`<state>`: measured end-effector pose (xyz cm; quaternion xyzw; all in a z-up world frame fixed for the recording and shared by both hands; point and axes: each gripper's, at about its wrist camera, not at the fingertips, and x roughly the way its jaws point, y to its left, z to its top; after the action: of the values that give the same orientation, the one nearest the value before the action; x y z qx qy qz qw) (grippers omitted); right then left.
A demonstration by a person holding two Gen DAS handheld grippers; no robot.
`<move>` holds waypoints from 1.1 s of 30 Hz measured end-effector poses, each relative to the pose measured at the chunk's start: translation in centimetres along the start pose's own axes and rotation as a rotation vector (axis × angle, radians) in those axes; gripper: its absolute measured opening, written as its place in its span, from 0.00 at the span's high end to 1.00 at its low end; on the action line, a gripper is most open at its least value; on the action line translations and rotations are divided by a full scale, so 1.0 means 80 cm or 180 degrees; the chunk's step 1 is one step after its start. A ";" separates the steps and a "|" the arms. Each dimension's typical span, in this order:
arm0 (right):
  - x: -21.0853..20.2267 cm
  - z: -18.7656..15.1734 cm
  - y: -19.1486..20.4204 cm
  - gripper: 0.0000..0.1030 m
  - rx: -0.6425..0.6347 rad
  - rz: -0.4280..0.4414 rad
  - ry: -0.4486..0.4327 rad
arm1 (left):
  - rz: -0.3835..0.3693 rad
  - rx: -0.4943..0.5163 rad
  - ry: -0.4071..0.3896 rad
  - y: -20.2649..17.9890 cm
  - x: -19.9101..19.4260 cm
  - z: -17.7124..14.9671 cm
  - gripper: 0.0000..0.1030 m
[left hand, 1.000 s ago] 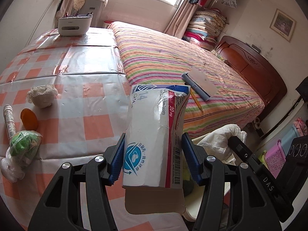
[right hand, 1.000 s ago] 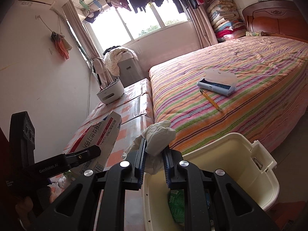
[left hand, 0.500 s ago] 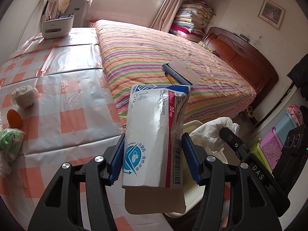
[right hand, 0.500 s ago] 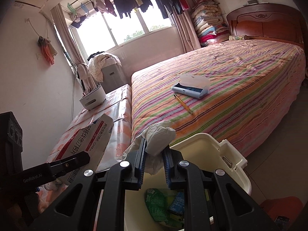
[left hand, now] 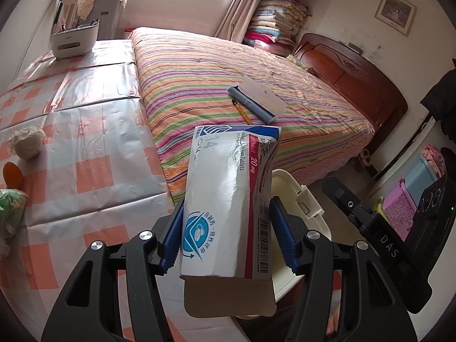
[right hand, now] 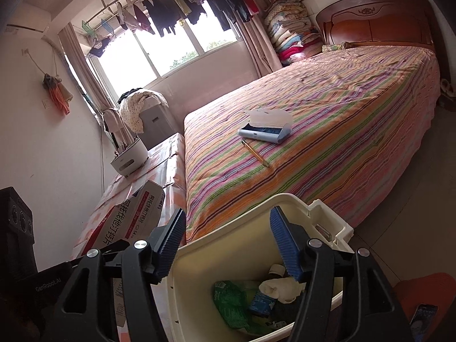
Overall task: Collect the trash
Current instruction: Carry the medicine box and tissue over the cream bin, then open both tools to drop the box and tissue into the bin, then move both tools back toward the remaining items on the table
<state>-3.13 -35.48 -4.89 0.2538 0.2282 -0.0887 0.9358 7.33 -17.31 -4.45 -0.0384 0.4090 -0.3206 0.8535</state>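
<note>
Left gripper [left hand: 226, 236], blue pads closed on the long sides of a crumpled tablet box [left hand: 228, 199], which stands upright between them with its open lower flap hanging below the pads; the box is held in the air beside the worktop [left hand: 94, 131] edge, in front of the cream bin [left hand: 287, 188], part of whose rim shows behind it. Right gripper [right hand: 226, 242], jaws spread wide with nothing between the pads, poised above the open bin [right hand: 322, 222], which stands on the floor against the foot of the bed [right hand: 327, 119]. Inside the bin lie a white tissue wad [right hand: 280, 289], a green wrapper [right hand: 230, 305], a small blue packet [right hand: 262, 302] and a dark-capped bottle [right hand: 276, 269], partly hidden by the right pad. In the right view the same box [right hand: 134, 216] appears at left, clamped in the other gripper's black frame. On the checked worktop cover remain a lace-edged ball [left hand: 25, 142], an orange item [left hand: 12, 175] and a green bundle [left hand: 11, 208] at the left edge; a white holder [left hand: 75, 38] stands at its far end. On the striped bed lie an open pencil case [left hand: 256, 101] and, just beside it, a pencil [left hand: 242, 112].
</note>
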 end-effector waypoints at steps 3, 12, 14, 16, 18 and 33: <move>-0.007 0.004 -0.009 0.42 0.0113 -0.0010 -0.0105 | -0.0001 0.0020 0.0023 -0.003 0.003 -0.002 0.45; -0.025 0.013 -0.025 0.42 0.0325 -0.0009 -0.0383 | -0.0005 0.0128 0.0128 -0.014 0.023 -0.007 0.45; -0.029 0.013 -0.027 0.42 0.0346 -0.0009 -0.0446 | -0.0007 0.0176 0.0158 -0.020 0.028 -0.009 0.44; -0.031 0.014 -0.027 0.42 0.0353 -0.0013 -0.0484 | -0.0025 0.0232 0.0192 -0.026 0.032 -0.011 0.44; -0.031 0.015 -0.027 0.42 0.0363 -0.0007 -0.0491 | -0.0036 0.0287 0.0218 -0.032 0.035 -0.014 0.44; -0.030 0.013 -0.026 0.42 0.0353 -0.0044 -0.0518 | 0.0145 0.0668 0.0113 -0.063 0.027 -0.028 0.18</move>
<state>-5.44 -37.64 -3.88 0.2956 0.1479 -0.1280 0.9351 4.12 -22.09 -5.76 0.0662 0.3889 -0.3428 0.8526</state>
